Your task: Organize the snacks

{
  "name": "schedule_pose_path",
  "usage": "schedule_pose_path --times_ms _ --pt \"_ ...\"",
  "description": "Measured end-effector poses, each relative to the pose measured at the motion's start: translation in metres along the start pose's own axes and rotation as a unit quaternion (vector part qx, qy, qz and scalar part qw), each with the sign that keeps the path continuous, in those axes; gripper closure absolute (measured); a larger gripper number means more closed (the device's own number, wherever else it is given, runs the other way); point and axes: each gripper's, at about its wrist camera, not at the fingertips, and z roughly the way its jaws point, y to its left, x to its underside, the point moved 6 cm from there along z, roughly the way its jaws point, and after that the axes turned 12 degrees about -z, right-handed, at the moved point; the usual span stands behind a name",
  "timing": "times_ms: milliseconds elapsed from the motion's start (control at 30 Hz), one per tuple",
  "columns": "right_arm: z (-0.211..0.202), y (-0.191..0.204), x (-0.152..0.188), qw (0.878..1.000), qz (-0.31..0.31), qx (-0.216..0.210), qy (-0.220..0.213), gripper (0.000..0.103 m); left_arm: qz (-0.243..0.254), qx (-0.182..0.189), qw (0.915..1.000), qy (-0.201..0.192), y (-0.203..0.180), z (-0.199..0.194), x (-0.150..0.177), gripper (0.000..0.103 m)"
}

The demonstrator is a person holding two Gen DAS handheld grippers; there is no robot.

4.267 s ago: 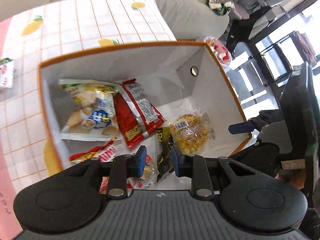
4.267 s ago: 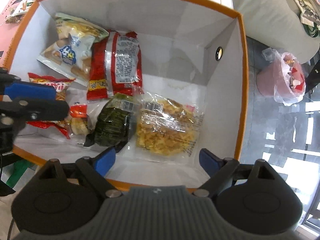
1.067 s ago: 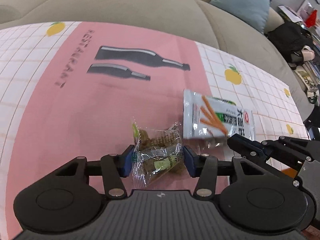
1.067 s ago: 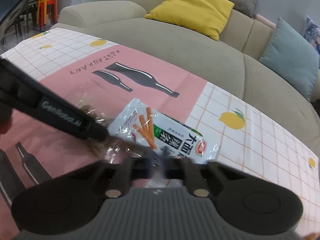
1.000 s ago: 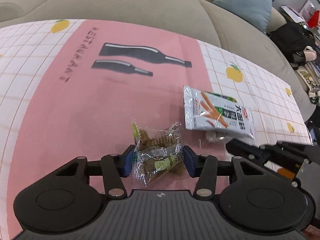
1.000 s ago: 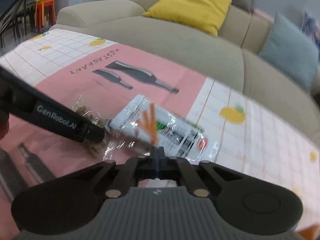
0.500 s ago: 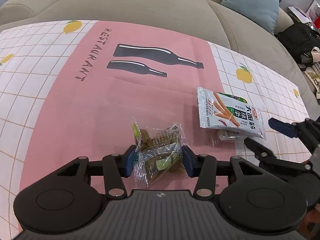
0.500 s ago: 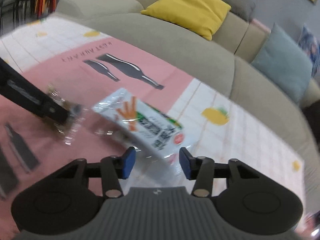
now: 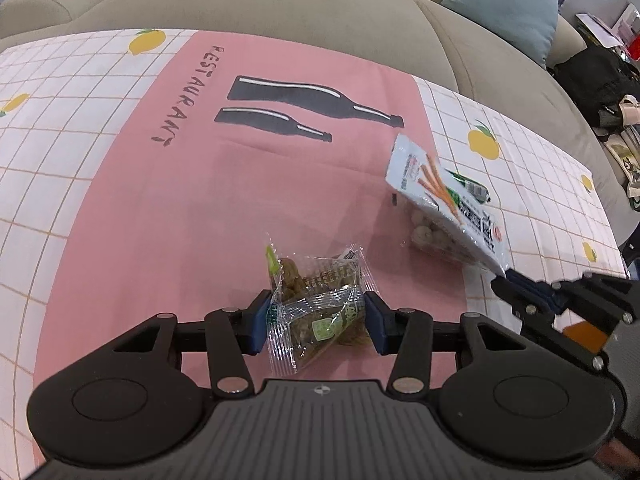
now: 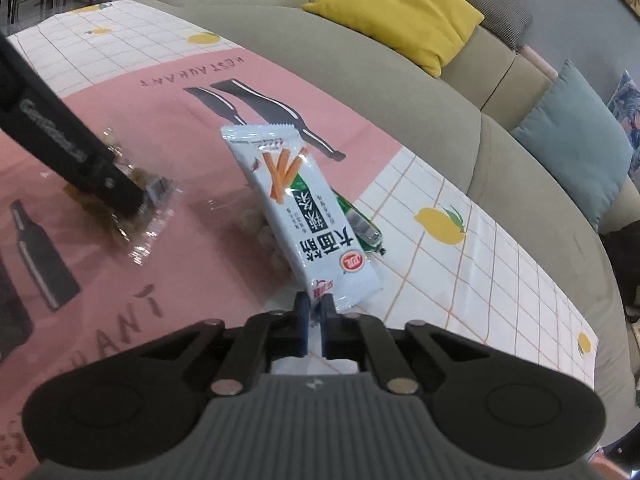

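Note:
My left gripper [image 9: 316,322] is shut on a clear packet of brown-green snack [image 9: 316,300], just above the pink cloth. It also shows in the right wrist view [image 10: 148,200] under the left finger. My right gripper [image 10: 314,320] is shut on the near edge of a white packet with orange sticks printed on it [image 10: 304,216], lifting it tilted off the table; it shows in the left wrist view [image 9: 444,204]. A clear packet of pale round snacks [image 9: 428,236] lies under it.
The table carries a pink and white checked cloth with bottle and lemon prints [image 9: 200,200]. A grey sofa [image 10: 360,64] with a yellow cushion [image 10: 400,12] and a blue cushion [image 10: 576,136] stands behind the table. The snack box is out of view.
My right gripper has shut on the white packet's edge and raised it. My left gripper keeps its hold on the clear packet and has risen slightly. Both left the box earlier.

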Motion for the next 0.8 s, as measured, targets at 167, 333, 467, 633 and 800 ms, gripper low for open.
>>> schedule_pose_path --times_ms 167,333,467,633,800 --pt "-0.026 0.023 0.014 0.998 0.059 -0.017 0.028 0.103 0.002 0.007 0.9999 0.012 -0.001 -0.008 0.019 0.049" --pt "-0.054 0.051 0.040 0.985 0.147 -0.052 0.068 0.102 0.008 0.015 0.9994 0.029 -0.006 -0.019 0.048 0.049" --pt "-0.072 0.066 0.051 0.965 0.228 -0.108 0.067 0.102 0.015 0.022 0.9989 0.039 -0.011 -0.024 0.071 0.049" --pt "-0.087 0.076 0.053 0.952 0.265 -0.153 0.032 0.099 0.025 0.013 0.9992 0.029 -0.010 -0.031 0.080 0.049" --pt "-0.091 0.063 0.052 0.957 0.267 -0.118 -0.006 0.059 0.027 0.001 0.9994 0.019 -0.003 -0.033 0.077 0.047"
